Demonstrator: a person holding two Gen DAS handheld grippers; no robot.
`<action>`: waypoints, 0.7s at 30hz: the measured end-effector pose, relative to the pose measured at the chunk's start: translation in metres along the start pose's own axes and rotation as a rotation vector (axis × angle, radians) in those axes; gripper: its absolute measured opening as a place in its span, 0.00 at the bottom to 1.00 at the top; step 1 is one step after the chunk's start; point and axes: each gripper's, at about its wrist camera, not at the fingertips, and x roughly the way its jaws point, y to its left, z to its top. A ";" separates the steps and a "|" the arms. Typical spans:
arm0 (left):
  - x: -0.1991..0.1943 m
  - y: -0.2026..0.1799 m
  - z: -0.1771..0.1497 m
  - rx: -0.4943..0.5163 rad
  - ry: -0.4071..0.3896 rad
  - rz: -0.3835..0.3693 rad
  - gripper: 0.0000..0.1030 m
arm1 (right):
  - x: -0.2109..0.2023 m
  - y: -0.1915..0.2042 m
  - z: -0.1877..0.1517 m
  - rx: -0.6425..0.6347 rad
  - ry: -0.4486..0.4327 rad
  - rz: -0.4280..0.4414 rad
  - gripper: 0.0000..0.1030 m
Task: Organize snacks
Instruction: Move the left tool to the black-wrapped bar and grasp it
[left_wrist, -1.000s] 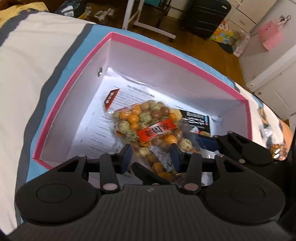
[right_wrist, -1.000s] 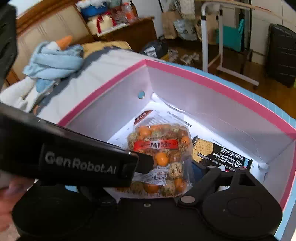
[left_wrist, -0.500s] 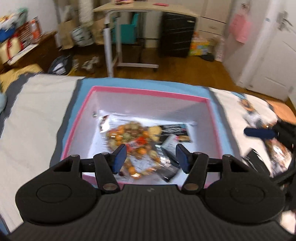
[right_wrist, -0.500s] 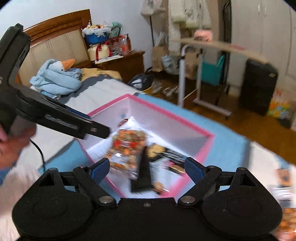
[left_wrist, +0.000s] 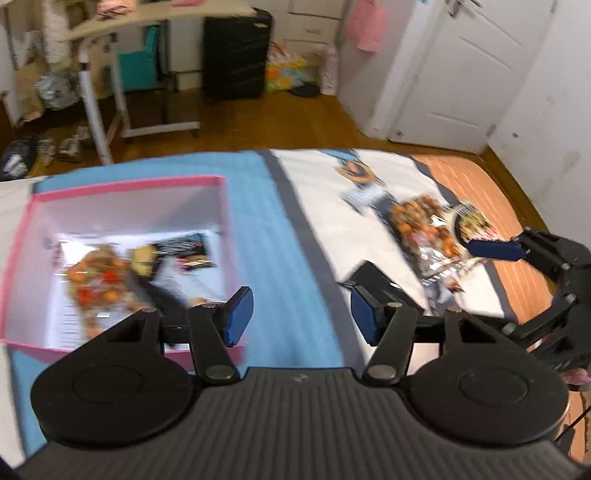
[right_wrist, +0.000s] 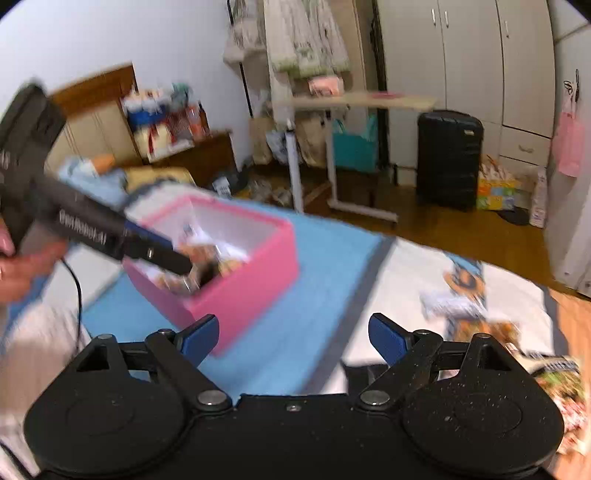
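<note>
Matt black plastic it was on the left tongs (left_wrist: 301, 315), ribbed across the housing, with dull blue rubbery pads (left_wrist: 239, 316) and small bright metal rivets at the pivots. The right tongs (right_wrist: 293, 338) showed the same matt black shell, finely speckled. Left of both tongs sat the pink box (left_wrist: 122, 184), card by the look of it, matt pink outside and plain white within, printed paper lining its floor. Glossy clear plastic caught the light on the snack bag (left_wrist: 98, 282) inside it, and on the loose packets (left_wrist: 424, 229) ahead and right of the left tongs. The bedsheet (left_wrist: 273, 236) under them was soft matt cloth. Beyond, the floor (left_wrist: 266, 129) was smooth, lightly shiny wood.
</note>
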 end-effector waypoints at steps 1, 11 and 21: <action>0.009 -0.007 -0.002 0.003 0.009 -0.014 0.56 | 0.003 -0.002 -0.008 -0.004 0.016 -0.028 0.88; 0.111 -0.052 -0.006 -0.036 0.140 -0.093 0.55 | 0.045 -0.029 -0.066 0.105 0.045 -0.079 0.88; 0.162 -0.063 -0.026 -0.079 0.152 -0.038 0.55 | 0.084 -0.047 -0.100 0.104 0.068 -0.073 0.84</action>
